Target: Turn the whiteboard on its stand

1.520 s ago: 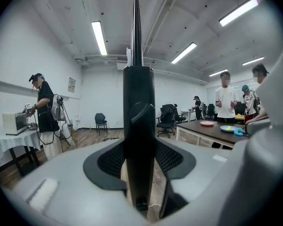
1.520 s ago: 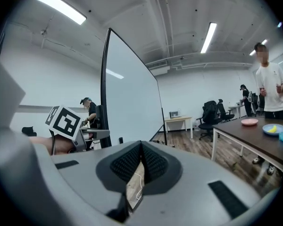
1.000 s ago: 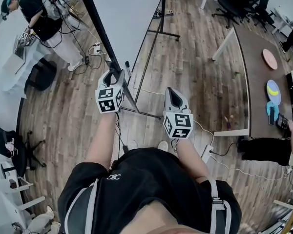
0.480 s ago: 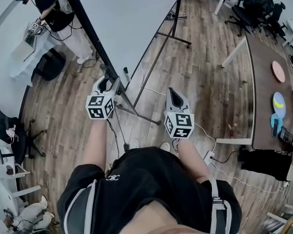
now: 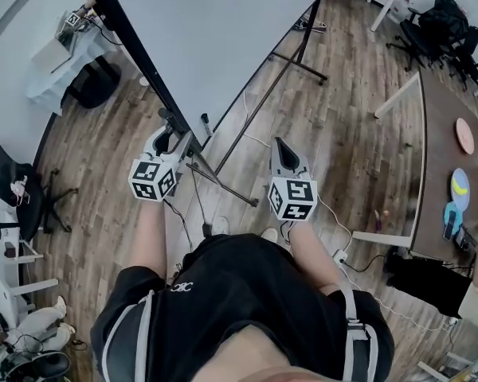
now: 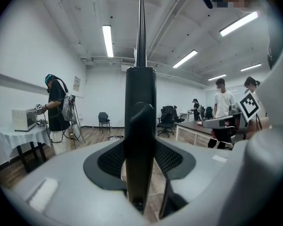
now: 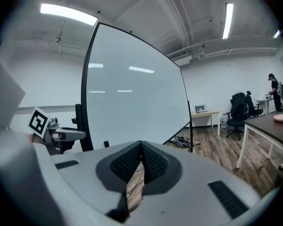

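Observation:
The whiteboard (image 5: pixel 223 30) is a large white panel in a black frame (image 5: pixel 131 54), on a black stand (image 5: pixel 251 110) with a floor bar (image 5: pixel 223 183). My left gripper (image 5: pixel 170 136) is shut on the lower part of the frame's near edge. In the left gripper view that frame (image 6: pixel 140 102) runs upright between the pads of my left gripper (image 6: pixel 140 149). My right gripper (image 5: pixel 284 153) hovers to the right of the stand, shut and holding nothing. From the right gripper view the whiteboard (image 7: pixel 132 102) stands ahead of my right gripper (image 7: pixel 141 147), with the left gripper (image 7: pixel 61 135) at its left edge.
A dark table (image 5: pixel 454 157) with plates stands at the right, with office chairs (image 5: pixel 446 22) beyond it. Cables and a power strip (image 5: pixel 338 249) lie on the wooden floor. A black chair (image 5: pixel 24 213) and a cloth-covered table (image 5: pixel 56 62) are at the left. People stand in the background (image 6: pixel 56 112).
My left gripper has drawn down and to the left with the frame edge in it, and the board has swung with it. The right gripper has barely moved.

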Demonstrator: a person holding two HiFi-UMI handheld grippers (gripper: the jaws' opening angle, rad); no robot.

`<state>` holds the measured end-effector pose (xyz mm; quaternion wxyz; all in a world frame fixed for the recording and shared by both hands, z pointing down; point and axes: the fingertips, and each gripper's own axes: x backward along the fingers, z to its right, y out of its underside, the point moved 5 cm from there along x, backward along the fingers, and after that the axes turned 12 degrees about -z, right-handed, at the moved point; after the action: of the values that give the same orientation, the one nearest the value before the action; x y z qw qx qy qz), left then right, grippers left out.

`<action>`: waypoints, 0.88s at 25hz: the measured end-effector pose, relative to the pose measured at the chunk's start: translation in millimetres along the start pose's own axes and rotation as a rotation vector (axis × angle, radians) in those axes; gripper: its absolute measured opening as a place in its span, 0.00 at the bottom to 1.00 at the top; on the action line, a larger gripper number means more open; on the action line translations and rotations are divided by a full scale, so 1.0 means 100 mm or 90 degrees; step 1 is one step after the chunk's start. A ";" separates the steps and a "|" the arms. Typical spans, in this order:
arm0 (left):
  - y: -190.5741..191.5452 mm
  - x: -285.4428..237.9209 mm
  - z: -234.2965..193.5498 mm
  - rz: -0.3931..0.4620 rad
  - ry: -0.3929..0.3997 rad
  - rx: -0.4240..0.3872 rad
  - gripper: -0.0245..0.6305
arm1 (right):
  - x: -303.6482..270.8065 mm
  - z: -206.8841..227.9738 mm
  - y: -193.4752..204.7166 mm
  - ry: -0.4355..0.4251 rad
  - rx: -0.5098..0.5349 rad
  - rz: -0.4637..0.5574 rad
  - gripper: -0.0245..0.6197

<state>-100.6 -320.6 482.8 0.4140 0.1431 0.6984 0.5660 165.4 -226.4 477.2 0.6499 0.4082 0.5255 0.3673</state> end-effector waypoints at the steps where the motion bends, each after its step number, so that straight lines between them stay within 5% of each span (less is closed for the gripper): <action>1: 0.02 0.05 -0.02 0.001 0.002 -0.001 0.34 | -0.02 -0.03 0.00 -0.005 0.002 -0.002 0.05; 22: 0.33 0.70 -0.32 0.015 0.025 -0.028 0.34 | -0.36 -0.47 -0.07 -0.061 0.025 -0.011 0.05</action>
<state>-176.2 -284.7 484.7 0.3964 0.1310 0.6922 0.5887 112.9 -254.7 479.5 0.6694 0.4336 0.5043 0.3309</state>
